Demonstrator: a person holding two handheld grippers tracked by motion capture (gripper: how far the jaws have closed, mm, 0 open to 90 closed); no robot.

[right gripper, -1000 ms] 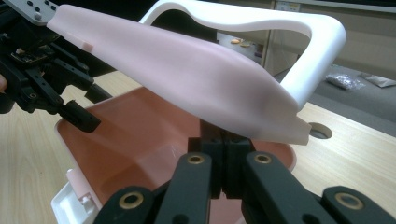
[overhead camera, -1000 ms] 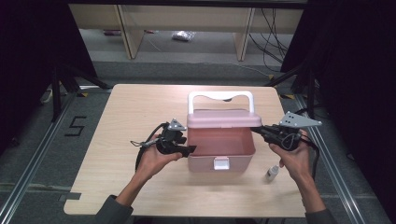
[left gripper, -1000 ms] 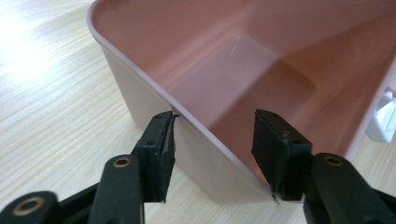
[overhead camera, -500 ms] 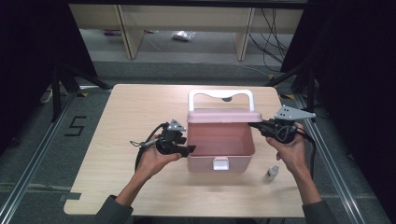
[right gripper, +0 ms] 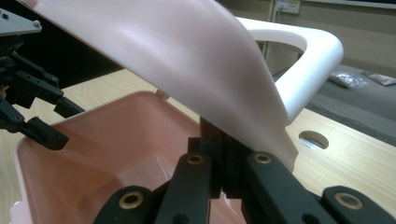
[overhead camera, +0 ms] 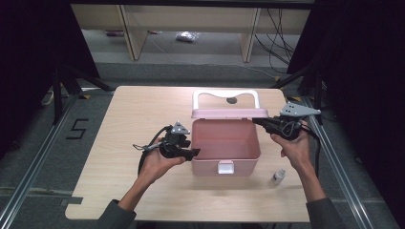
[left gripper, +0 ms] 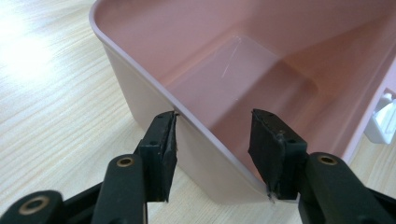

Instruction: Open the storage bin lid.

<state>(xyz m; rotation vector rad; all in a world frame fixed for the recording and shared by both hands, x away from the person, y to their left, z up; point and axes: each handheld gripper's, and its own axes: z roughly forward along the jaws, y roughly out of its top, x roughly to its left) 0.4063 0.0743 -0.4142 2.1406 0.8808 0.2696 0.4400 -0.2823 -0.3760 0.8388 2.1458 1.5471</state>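
Clearance is limited at the pink box (overhead camera: 224, 143), which is placed at mid tabletop (overhead camera: 119, 124) with its lid (overhead camera: 229, 112) raised. The left gripper (left gripper: 212, 140) is set half-open astride the box's side wall, one finger (left gripper: 161, 154) outside. The right gripper (right gripper: 224, 172) is closed under the lid's edge. The box is seen empty. A small bottle (overhead camera: 278, 176) stands near its front corner.
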